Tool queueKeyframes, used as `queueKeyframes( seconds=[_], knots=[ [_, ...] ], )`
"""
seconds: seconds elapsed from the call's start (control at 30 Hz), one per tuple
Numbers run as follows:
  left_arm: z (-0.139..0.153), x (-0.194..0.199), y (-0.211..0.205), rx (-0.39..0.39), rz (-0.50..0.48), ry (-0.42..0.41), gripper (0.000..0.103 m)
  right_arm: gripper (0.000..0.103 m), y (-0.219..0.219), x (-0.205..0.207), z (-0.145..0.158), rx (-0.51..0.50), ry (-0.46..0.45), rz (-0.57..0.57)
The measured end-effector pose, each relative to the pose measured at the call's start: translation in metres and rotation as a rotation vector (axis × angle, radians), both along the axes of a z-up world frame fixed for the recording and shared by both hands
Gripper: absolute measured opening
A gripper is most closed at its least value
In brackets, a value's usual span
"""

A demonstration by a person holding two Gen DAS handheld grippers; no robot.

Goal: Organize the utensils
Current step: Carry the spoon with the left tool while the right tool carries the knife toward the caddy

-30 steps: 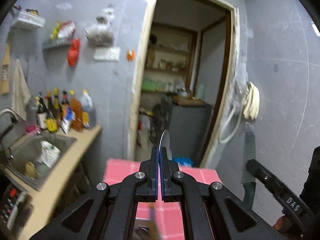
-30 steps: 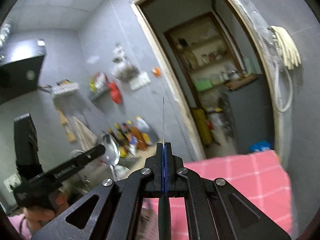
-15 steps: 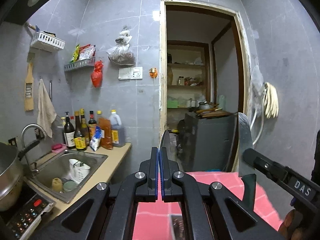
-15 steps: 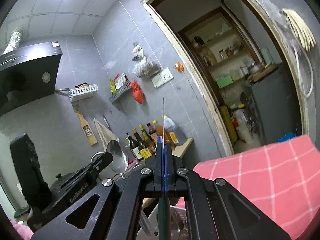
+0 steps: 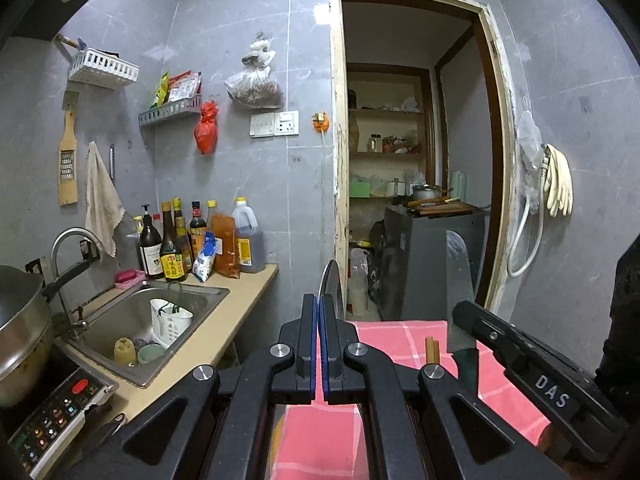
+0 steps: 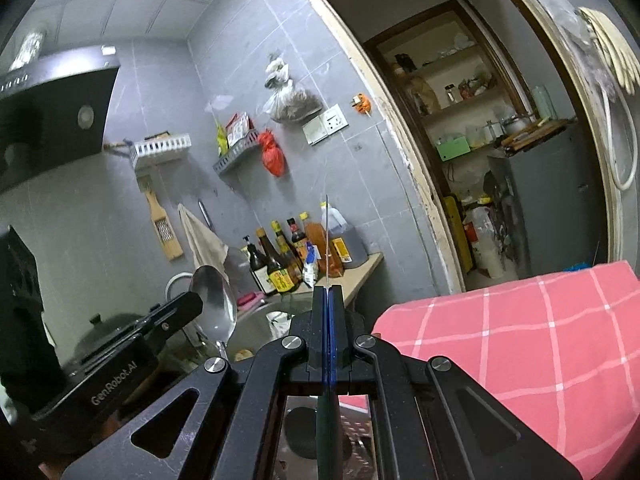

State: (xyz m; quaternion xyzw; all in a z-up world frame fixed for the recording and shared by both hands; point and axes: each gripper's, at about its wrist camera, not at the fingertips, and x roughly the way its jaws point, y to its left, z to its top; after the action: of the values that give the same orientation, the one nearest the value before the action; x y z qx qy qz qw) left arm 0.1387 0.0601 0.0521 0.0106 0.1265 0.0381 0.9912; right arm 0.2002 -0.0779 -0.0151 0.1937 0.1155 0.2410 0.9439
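Grey tiled walls (image 5: 240, 20) fill the frame. At left, a beige surface (image 5: 224, 336) holds a steel sink (image 5: 120, 320) and bottles (image 5: 200, 240). At centre right, a doorway (image 5: 416, 140) opens onto pantry shelves (image 5: 384, 112). A pink checked cloth (image 6: 520, 340) lies lower right.

- A tan desk (image 5: 240, 312) is seen along the grey tiled wall, with a steel sink (image 5: 132, 316) set into it.
- A row of sauce bottles (image 5: 176, 240), a large oil jug (image 5: 248, 240), a blue-and-white packet (image 5: 206, 256) and a pink item (image 5: 129, 279) are stood at the back of the desk.
- An induction cooker (image 5: 56, 412) bearing a steel pot (image 5: 20, 336) is placed at its near end.
- A second surface is covered by a pink checked cloth (image 6: 520, 340); two wooden sticks (image 5: 431, 350) are seen rising above it.
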Motion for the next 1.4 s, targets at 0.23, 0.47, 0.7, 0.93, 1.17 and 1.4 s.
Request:
queueKeyframes(
  seconds=[0.23,0.47,0.7,0.93,1.17,1.4],
  knots=[
    [-0.011,0.002,-0.005,0.005,-0.035,0.025,0.002,0.001,-0.005,-0.002,0.007,-0.034,-0.013,-0.006],
    [-0.019,0.001,-0.008,0.02,-0.054,0.042,0.002,0.002,-0.007,-0.003,0.008,-0.055,0.016,0.01],
    [-0.026,-0.005,-0.014,0.044,-0.074,0.047,0.002,0.002,-0.01,-0.009,0.014,-0.091,0.015,0.032],
    [-0.024,-0.01,-0.014,0.044,-0.078,0.037,0.002,0.002,-0.011,-0.023,0.026,-0.142,-0.013,0.055],
    [-0.019,-0.017,-0.019,0.049,-0.088,0.019,0.002,0.002,-0.014,-0.037,0.036,-0.159,-0.023,0.044],
    [-0.017,-0.017,-0.023,0.052,-0.089,0.011,0.002,0.001,-0.011,-0.035,0.047,-0.165,-0.063,0.015]
  ],
)
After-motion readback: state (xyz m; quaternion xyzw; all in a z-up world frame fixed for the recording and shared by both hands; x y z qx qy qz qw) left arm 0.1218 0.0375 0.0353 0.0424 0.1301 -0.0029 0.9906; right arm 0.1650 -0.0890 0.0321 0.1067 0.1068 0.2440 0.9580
